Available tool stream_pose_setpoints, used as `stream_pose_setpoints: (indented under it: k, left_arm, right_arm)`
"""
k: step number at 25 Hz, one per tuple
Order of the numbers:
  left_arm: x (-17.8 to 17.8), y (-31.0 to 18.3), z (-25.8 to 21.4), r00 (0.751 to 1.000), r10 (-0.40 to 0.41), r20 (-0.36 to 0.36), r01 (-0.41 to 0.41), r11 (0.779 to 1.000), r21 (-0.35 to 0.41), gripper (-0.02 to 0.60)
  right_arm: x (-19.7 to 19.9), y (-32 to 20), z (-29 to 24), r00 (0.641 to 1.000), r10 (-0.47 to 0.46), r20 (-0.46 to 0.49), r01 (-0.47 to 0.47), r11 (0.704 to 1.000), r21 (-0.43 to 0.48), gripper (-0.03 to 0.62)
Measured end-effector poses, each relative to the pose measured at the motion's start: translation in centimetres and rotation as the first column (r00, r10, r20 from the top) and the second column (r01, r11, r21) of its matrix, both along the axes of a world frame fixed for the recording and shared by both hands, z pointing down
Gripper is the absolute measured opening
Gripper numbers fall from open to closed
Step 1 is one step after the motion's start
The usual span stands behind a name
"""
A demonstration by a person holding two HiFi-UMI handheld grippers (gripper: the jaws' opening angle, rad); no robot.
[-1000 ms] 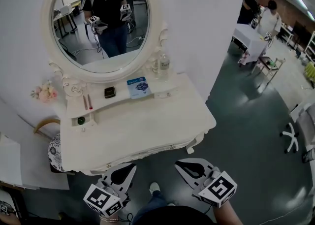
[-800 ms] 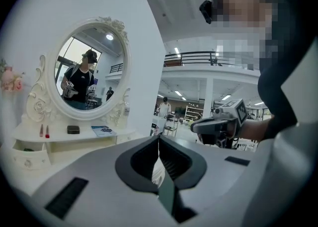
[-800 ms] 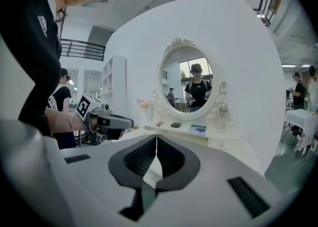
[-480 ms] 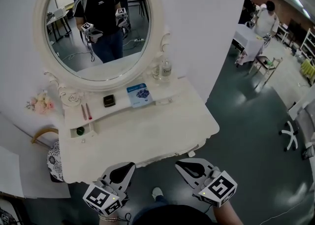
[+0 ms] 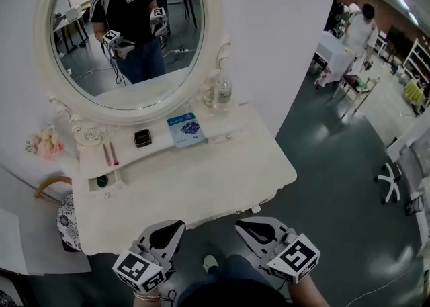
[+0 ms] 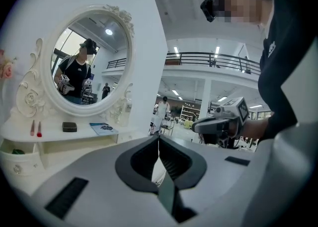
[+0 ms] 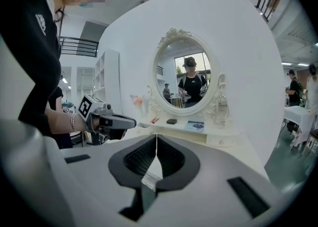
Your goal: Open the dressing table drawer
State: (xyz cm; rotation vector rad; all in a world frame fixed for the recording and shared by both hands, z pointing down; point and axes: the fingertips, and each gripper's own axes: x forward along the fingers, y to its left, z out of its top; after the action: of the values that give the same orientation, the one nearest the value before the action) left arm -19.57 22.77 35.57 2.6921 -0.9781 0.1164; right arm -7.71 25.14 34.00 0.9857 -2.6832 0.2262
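We hold left gripper (image 5: 179,226) and right gripper (image 5: 240,224) at 6 o'clock of the dressing table (image 5: 201,185), near its front edge, not touching. Both sets of fingers closed, empty. Small knobbed drawer (image 5: 226,138) at 12 o'clock, shut.

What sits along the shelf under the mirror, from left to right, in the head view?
two thin sticks → small black case → blue booklet → clear bottle
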Motion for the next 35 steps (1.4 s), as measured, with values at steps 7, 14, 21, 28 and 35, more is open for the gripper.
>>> stream_pose_setpoints:
  k: [7, 14, 21, 28, 35]
  left_arm:
    - [1.4, -1.4, 1.0, 1.0, 0.016, 0.002, -0.016, 1.0, -0.027, 0.018]
    - [2.8, -4.8, 0.6, 0.998, -0.059, 0.0, 0.059, 0.998, -0.011, 0.018]
    - [5.0, -8.2, -0.2, 0.994, -0.114, 0.003, 0.114, 0.994, 0.005, 0.018]
    - [7.6, -11.5, -0.4, 0.99, -0.143, 0.013, 0.143, 0.99, 0.001, 0.018]
    - [9.5, -14.3, -0.6, 0.985, -0.169, 0.021, 0.169, 0.986, 0.007, 0.018]
  right_arm:
    - [1.6, -1.7, 0.5, 0.999, 0.032, 0.011, -0.032, 0.999, -0.018, 0.02]
    - [3.4, -5.1, 1.1, 1.0, -0.012, 0.016, 0.013, 0.999, -0.036, 0.02]
    - [4.9, -9.5, 0.2, 0.992, -0.124, -0.003, 0.124, 0.992, -0.013, 0.02]
    - [6.9, -13.5, 0.0, 0.988, -0.155, 0.028, 0.155, 0.988, -0.006, 0.02]
    - [8.4, -15.7, 0.5, 0.979, -0.203, 0.016, 0.203, 0.979, -0.026, 0.02]
